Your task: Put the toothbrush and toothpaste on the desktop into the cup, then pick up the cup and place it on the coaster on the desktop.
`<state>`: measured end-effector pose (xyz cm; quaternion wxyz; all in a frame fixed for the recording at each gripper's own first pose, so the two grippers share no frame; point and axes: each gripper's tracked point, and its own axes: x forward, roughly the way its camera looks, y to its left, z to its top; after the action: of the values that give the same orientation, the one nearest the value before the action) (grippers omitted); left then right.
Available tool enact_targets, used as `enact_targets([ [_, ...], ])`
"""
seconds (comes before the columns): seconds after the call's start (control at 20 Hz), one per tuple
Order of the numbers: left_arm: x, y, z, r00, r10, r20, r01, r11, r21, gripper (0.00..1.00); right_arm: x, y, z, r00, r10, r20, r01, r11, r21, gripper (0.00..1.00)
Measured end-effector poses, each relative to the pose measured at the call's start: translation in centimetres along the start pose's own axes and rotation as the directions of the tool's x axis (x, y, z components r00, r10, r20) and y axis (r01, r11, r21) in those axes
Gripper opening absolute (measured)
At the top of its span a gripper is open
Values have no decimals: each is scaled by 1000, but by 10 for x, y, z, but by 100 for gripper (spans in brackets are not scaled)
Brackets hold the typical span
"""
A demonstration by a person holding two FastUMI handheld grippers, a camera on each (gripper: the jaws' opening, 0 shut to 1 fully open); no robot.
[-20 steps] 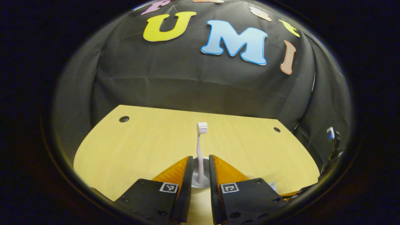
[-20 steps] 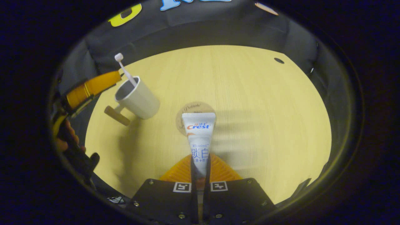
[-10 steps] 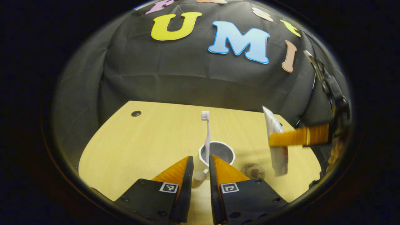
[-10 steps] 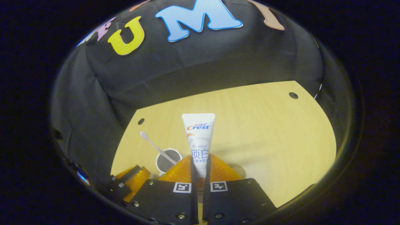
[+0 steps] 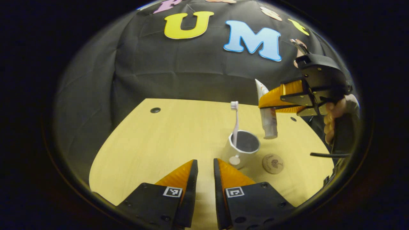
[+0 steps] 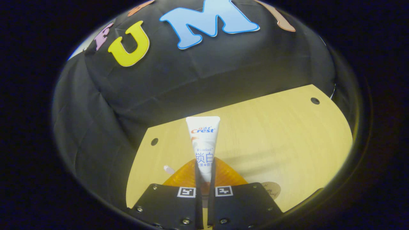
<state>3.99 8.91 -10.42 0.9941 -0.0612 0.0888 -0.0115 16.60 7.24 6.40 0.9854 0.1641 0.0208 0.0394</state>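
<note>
A white cup (image 5: 243,149) with a stub handle stands on the wooden desktop (image 5: 166,140), and a white toothbrush (image 5: 235,123) leans upright inside it. A round cork coaster (image 5: 272,163) lies just right of the cup. My left gripper (image 5: 205,163) sits open and holds nothing, low in front of the cup. My right gripper (image 5: 262,103), held by a hand (image 5: 332,118), is shut on a white toothpaste tube (image 5: 267,115) that hangs cap down above the cup's right side. In the right gripper view the tube (image 6: 204,143) rises from my right gripper (image 6: 204,163); the toothbrush head (image 6: 168,169) and coaster (image 6: 271,189) peek out beside the fingers.
The desktop (image 6: 271,134) has small dark holes near its far corners (image 5: 155,110) (image 6: 315,101). The black cloth wall closes in behind and on both sides. Bare desktop stretches left of the cup.
My left gripper has drawn back and left from the cup. My right gripper has carried the toothpaste tube higher and closer over the cup, and the tube now hangs more upright.
</note>
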Motion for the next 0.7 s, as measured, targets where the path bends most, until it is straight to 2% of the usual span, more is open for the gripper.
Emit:
enact_targets([
  [0.3,-7,34,-19,998,46,-38,-48,998,-37,35,27,15,-21,1000,11,-6,-12,998,-59,8],
  [0.5,-4,33,-22,998,40,-50,-42,998,-46,35,36,22,-29,999,32,6,-32,994,-103,8],
  [0.7,-2,30,-25,998,17,-59,-19,999,-34,34,40,20,-36,1000,15,18,-13,989,-144,10],
])
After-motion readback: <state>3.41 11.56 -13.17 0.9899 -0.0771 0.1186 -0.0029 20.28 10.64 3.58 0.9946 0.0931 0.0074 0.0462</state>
